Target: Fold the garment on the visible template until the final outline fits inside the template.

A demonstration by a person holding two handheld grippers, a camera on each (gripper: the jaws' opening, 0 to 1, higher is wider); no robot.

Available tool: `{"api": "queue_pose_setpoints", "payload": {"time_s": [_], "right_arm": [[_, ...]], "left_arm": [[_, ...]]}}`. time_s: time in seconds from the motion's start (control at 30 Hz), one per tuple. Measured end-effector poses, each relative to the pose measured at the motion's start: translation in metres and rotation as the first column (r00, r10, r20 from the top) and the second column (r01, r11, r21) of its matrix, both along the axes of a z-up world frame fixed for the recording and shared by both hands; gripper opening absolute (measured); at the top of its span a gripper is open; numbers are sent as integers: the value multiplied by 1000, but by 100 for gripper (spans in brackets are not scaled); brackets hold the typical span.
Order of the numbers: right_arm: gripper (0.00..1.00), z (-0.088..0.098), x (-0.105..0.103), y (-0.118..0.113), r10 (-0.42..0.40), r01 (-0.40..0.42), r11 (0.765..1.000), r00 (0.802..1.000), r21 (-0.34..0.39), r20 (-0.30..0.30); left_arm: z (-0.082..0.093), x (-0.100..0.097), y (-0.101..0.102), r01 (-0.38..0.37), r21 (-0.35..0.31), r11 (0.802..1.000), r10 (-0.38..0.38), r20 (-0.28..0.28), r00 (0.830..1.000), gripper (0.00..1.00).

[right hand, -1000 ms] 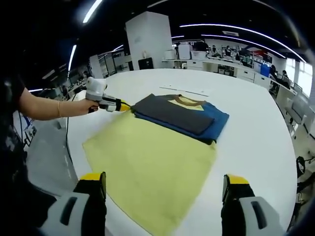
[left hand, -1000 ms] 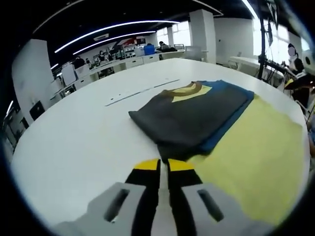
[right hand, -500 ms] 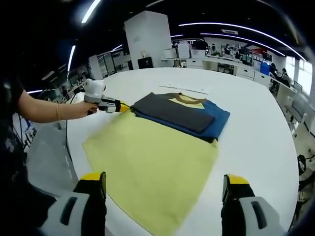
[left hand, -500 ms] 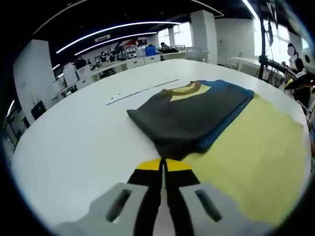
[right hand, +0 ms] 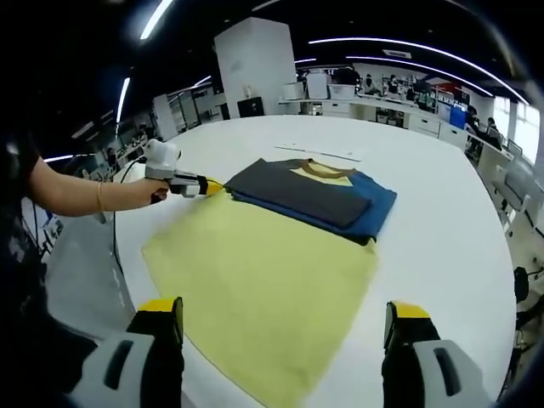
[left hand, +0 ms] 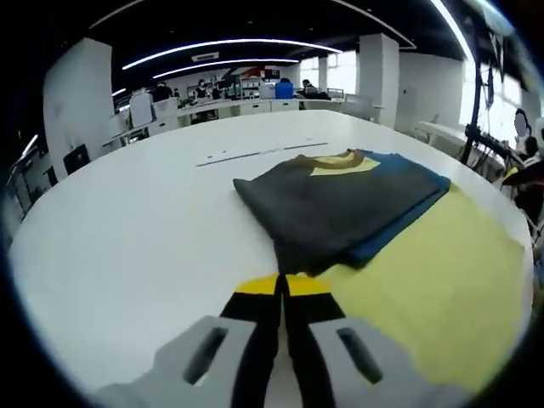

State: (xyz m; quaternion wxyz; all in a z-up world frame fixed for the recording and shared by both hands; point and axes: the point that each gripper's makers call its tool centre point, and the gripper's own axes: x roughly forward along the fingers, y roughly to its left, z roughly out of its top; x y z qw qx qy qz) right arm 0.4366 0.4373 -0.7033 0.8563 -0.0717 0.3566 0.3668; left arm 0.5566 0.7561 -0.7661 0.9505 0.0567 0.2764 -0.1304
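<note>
1. Person's hand (right hand: 146, 189) holds the left gripper (right hand: 201, 185), jaws together, tips at the yellow template (right hand: 255, 297) corner just beside the shirt.
2. Folded shirt (right hand: 310, 197), dark gray over blue, lies on the template's far end on the white table (right hand: 442, 229).
3. Right gripper (right hand: 285, 316) hangs above the template's near edge, jaws wide apart, holding nothing.

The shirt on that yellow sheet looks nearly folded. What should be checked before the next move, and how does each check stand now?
1. Shirt lies folded on the yellow sheet: ok.
2. Shirt's outline inside the sheet: not ok, its far edge looks to reach past onto the white table.
3. Left tongs closed, by the shirt's near corner: ok.
4. Left tongs gripping cloth: cannot tell.
5. Right tongs open, holding nothing: ok.
6. Shirt and sheet in view: ok.
</note>
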Motion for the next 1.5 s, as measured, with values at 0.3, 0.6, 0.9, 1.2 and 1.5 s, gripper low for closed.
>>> {"api": "queue_pose_setpoints", "payload": {"time_s": [0.3,0.6,0.9,1.2,1.5], "right_arm": [[100,1,0,3,6,-6,1000,1000,8,1],[100,4,-3,7,54,-54,999,998,0,11],[100,0,-13,11,137,-137,990,990,-23,-8],[100,-13,-29,6,232,-235,969,971,-82,-51],[95,-26,-44,0,293,-302,946,952,-114,-84]], "left_arm": [[-1,0,0,0,22,1000,0,-13,1000,0],[17,-7,1,22,40,999,-23,12,1000,24],[39,-23,-10,104,-51,993,-102,40,994,66],[50,-57,-17,201,-73,977,-199,30,980,83],[57,-88,-24,256,-108,960,-257,13,966,99]]}}
